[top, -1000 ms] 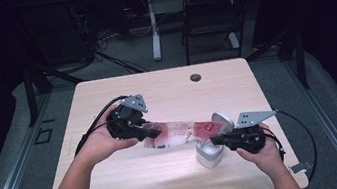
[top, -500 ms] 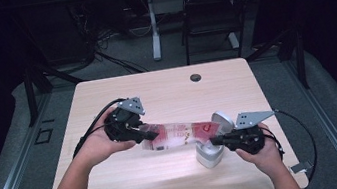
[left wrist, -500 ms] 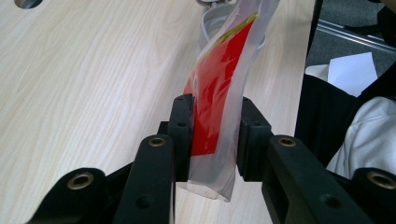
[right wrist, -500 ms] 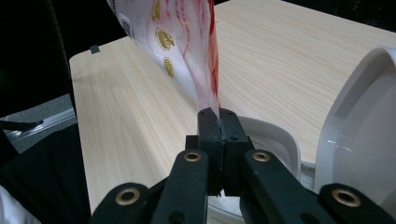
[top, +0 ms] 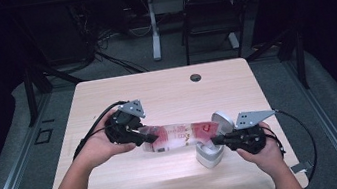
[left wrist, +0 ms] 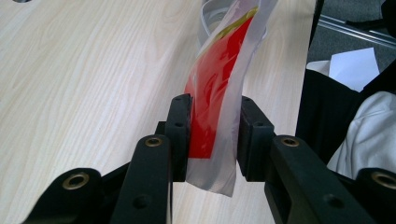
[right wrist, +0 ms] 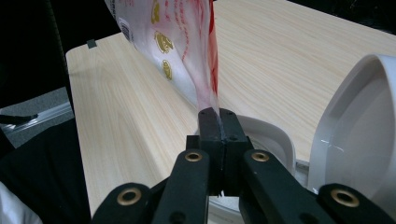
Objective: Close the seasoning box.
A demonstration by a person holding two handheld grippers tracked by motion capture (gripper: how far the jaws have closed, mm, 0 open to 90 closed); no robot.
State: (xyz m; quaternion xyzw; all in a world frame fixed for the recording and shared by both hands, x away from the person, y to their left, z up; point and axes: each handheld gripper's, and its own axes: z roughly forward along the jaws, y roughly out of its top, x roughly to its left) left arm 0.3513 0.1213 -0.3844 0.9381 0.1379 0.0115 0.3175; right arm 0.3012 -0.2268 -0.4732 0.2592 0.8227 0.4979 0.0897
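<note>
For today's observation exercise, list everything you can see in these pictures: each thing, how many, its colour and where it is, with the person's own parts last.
Plastic bag: one, clear with red and gold print, stretched between the two claws above the table.
Lidded container: one, white, lid up, on the table under the bag's right end.
Table: one, light wood, centre.
Cable hole: one, dark, far edge of the table.
Chair: one, black, behind the table.
Left claw: one, black, bag end between its jaws, which have just been opening.
Right claw: one, black, shut on the bag's other end.
</note>
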